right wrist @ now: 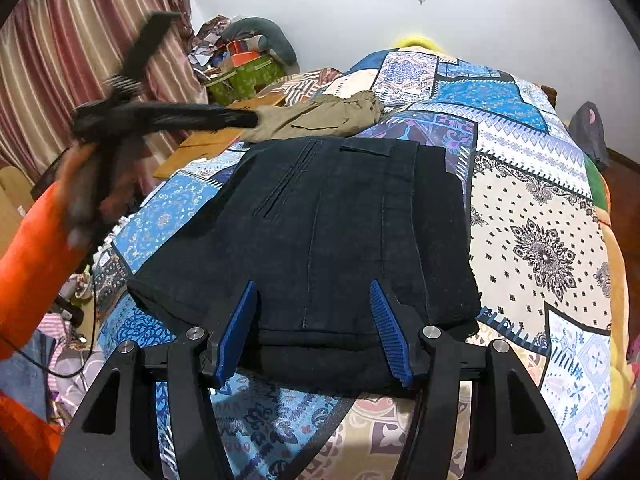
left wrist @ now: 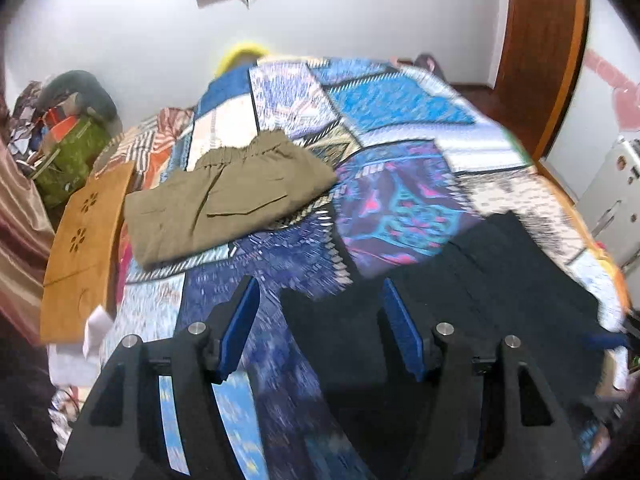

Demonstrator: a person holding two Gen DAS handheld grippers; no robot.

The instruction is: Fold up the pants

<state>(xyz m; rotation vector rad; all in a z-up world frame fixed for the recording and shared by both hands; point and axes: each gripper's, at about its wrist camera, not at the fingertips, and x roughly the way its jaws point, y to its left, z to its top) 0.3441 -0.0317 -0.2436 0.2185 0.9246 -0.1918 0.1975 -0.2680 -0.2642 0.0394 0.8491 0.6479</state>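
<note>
Dark navy pants lie folded flat on the patchwork bedspread; they also show in the left wrist view at lower right. My right gripper is open and empty, its blue pads just over the near edge of the folded pants. My left gripper is open and empty above the bed, left of the dark pants. In the right wrist view it is blurred, held up in a hand at the left. Folded khaki pants lie further back on the bed.
A wooden board lies along the bed's left side. A green box and clutter stand in the far corner by the curtain. A wooden door and a white fridge are at the right.
</note>
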